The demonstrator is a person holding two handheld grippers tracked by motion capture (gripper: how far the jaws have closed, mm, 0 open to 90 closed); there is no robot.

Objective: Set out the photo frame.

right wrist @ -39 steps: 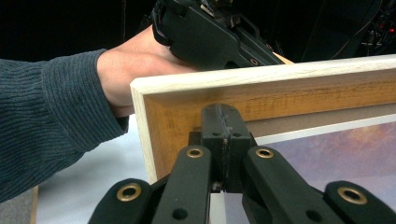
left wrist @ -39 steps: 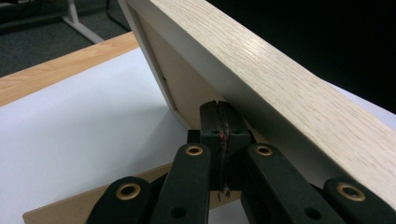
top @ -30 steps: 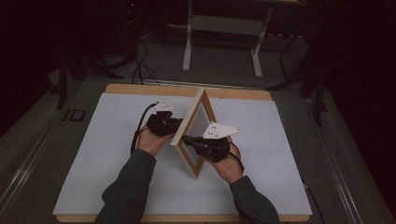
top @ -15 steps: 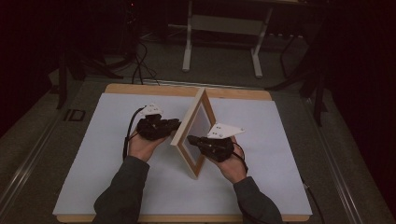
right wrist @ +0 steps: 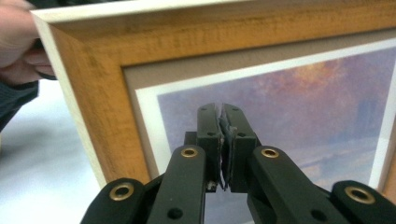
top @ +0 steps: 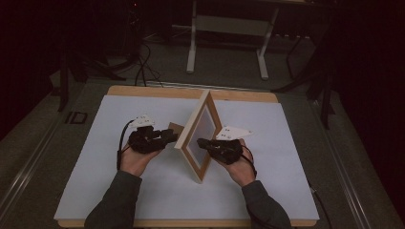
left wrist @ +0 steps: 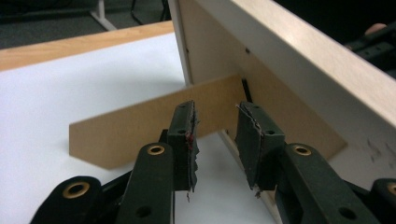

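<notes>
Here, picture frame (top: 200, 136) upright on table (top: 95, 143), apparently holding a sunset print (right wrist: 299, 107).

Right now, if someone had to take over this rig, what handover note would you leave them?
Left gripper: open, its jaws have just been opening, nothing between them, just in front of the fold-out stand on the back of the picture frame.
Right gripper: shut, empty, tips close against the picture side of the frame.
Frame: upright on the white table cover, stand swung out and resting on it.
Done: stand deployed, frame set up.
Left: probably draw both grippers away and check that the frame stands alone.
</notes>
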